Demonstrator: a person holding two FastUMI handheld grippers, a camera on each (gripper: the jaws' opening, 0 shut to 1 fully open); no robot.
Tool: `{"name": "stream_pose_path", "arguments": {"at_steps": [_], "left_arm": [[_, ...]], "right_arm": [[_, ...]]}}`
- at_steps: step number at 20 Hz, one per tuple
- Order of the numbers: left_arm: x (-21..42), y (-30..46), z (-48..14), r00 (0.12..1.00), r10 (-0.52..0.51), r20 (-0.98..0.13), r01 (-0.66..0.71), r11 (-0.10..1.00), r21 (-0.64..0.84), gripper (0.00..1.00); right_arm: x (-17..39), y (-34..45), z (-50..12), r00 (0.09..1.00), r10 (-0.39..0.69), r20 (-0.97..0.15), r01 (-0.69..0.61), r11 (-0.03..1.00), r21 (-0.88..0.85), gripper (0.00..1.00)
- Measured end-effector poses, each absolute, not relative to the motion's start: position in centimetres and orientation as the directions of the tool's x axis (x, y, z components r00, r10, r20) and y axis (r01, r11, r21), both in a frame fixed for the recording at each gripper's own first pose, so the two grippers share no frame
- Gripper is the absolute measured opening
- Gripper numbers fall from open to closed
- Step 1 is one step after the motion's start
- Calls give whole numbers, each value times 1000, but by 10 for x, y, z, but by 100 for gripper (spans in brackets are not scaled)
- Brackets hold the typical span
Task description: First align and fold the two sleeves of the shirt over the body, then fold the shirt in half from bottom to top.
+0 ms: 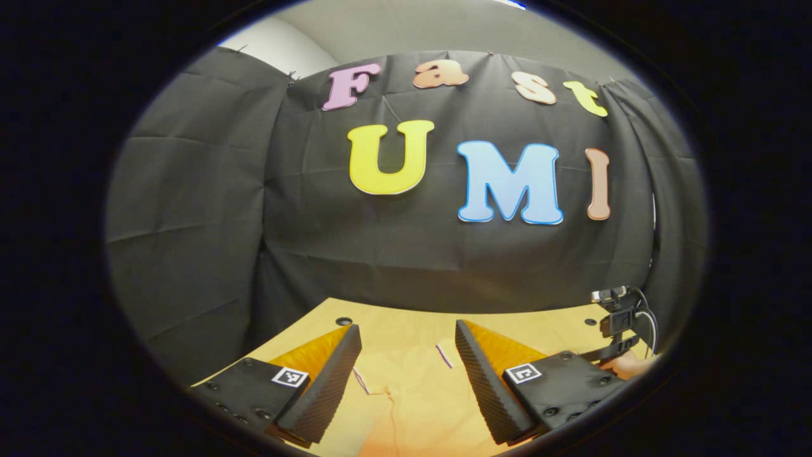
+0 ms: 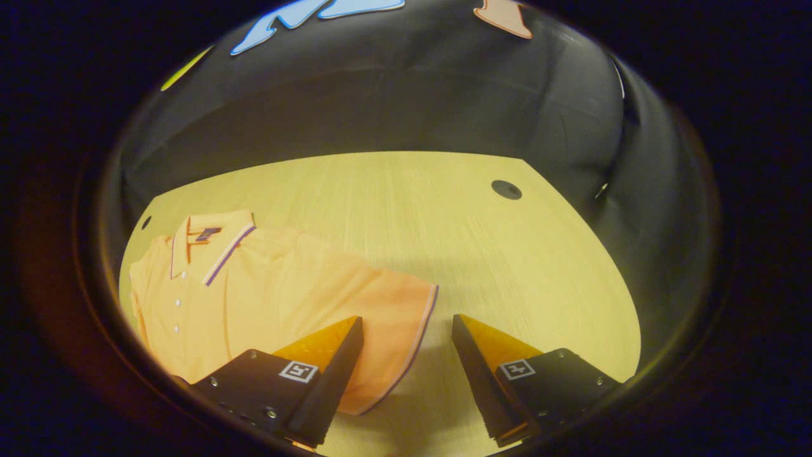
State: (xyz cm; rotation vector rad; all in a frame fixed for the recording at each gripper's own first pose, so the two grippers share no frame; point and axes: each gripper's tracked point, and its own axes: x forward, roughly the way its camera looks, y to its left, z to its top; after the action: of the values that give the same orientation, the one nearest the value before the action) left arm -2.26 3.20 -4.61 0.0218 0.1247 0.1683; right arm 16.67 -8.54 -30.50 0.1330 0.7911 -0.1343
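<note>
The shirt [image 2: 279, 298] lies flat on the wooden table [image 2: 507, 266], buttons up, collar [image 2: 212, 244] toward 11 o'clock in the right gripper view and one short sleeve [image 2: 399, 324] spread out toward 5 o'clock, its striped hem nearest the fingers; no sleeve is folded yet, so the step in hand is judged to be the first sleeve fold. To do it well, the right gripper [image 2: 406, 374] wants to come down on the sleeve close to its hem, pinch a single layer only, lift it just clear of the table and carry it toward 9 o'clock across the body, laying it so the hem runs parallel with the button line; dragging rather than lifting would likely wrinkle the chest.

The right gripper hovers above the sleeve hem with its fingers set wide apart, holding nothing and, as far as can be judged, touching nothing; the sleeve edge runs through the gap between them at 6 o'clock. The left gripper [image 1: 406, 374] is likewise spread wide and empty, aimed mostly at the booth wall; between its fingers at 6 o'clock the shirt's collar and upper body show on the table. At 4 o'clock in the left gripper view a small black device with cables [image 1: 618, 314] stands by the table's edge.
</note>
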Motion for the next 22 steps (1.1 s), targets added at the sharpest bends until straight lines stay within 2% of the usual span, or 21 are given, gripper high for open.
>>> {"name": "stream_pose_path", "arguments": {"at_steps": [4,5,6,7,8,9,10,11,13,14,19,22], "left_arm": [[-23,29,-47,978,167,-123,-164,986,33,98],[-24,28,-46,979,165,-122,-162,986,32,98],[-23,27,-46,979,163,-120,-161,986,32,98],[-24,26,-45,980,162,-118,-160,987,32,97],[-24,26,-44,980,162,-117,-159,987,33,98],[-24,26,-43,980,162,-116,-159,987,34,98],[-26,27,-44,980,163,-115,-160,986,34,97],[-27,28,-44,980,166,-114,-163,986,32,97],[-30,31,-46,978,171,-117,-169,985,26,98],[-31,32,-46,977,175,-118,-174,985,23,98],[-35,35,-46,976,184,-115,-185,983,4,98],[-36,34,-46,977,182,-110,-183,983,-1,97]], "right_arm": [[167,-79,-304,698,-52,-714,161,983,86,87],[167,-74,-302,697,-41,-716,156,983,95,82],[168,-70,-304,694,-30,-719,151,983,104,65],[168,-67,-303,695,-21,-719,148,982,114,56],[168,-65,-303,695,-19,-719,149,982,118,38],[168,-61,-302,693,-16,-720,151,981,123,33],[169,-61,-302,695,-25,-719,162,979,122,18],[169,-58,-300,698,-15,-716,152,980,127,12],[165,-63,-295,709,-39,-704,154,983,100,11],[170,-60,-294,716,-37,-697,147,984,99,1],[170,-50,-256,777,-25,-629,74,996,51,0],[173,-28,-228,818,26,-575,-6,999,36,1]]}}
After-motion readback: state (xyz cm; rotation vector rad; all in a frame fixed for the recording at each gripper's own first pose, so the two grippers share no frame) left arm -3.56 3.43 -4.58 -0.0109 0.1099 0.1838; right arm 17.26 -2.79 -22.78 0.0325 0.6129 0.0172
